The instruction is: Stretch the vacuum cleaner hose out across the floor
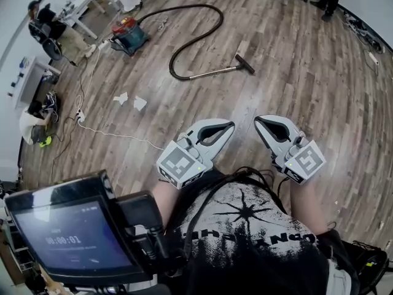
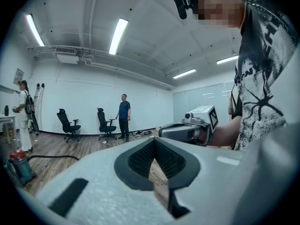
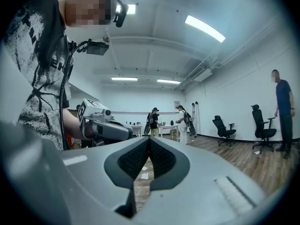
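Observation:
The vacuum cleaner (image 1: 129,34), a red and teal canister, stands on the wooden floor at the far left. Its black hose (image 1: 206,11) arcs right, then loops back down to a metal wand (image 1: 212,74) that ends in a floor nozzle (image 1: 245,64). My left gripper (image 1: 231,126) and right gripper (image 1: 257,121) are held side by side close to my chest, well short of the hose. Both are shut with nothing between the jaws. The left gripper view has the canister (image 2: 18,165) and a stretch of hose (image 2: 51,157) low at the left.
Two scraps of paper (image 1: 132,101) and a thin white cable (image 1: 116,134) lie on the floor between me and the vacuum. Desks and seated people line the left wall (image 1: 43,72). Office chairs (image 2: 69,125) and a standing person (image 2: 123,116) are at the far side.

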